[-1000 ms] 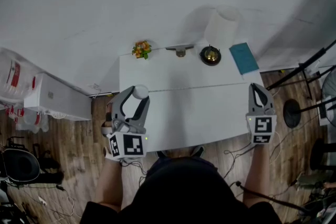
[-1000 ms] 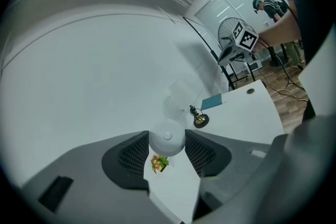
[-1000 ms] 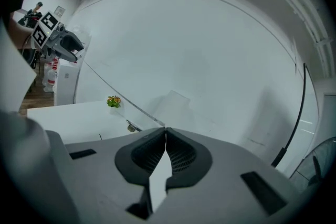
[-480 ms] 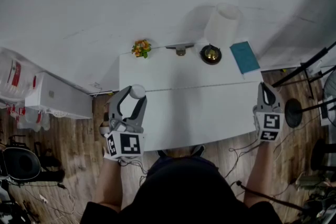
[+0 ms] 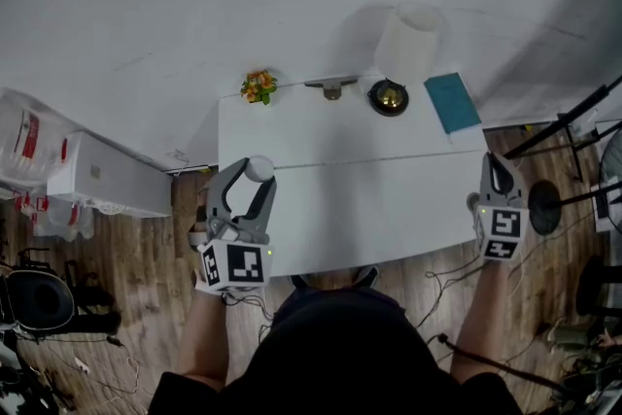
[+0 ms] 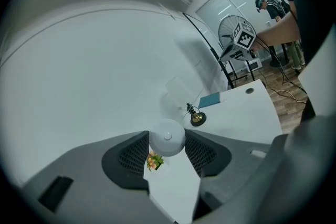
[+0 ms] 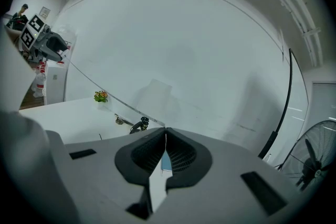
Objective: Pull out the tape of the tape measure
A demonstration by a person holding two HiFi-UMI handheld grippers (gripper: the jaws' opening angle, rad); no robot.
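The small, round white tape measure point(image 6: 167, 137), likely light and smooth-sided, sits clamped in the left gripper point(image 5: 251, 182) above the left edge of the table point(image 5: 369, 219). Its thin, probably springy tape point(image 7: 105, 93) stretches to the right gripper point(image 7: 165, 132), pinched closed on its tip.

The tape measure point(image 6: 167, 137), a round white case with a small button at its centre, sits clamped between the left gripper's point(image 5: 253, 178) fingertips, its thin tape point(image 7: 123, 100) running out taut, pinched between the right gripper's point(image 7: 165, 131) closed fingertips.
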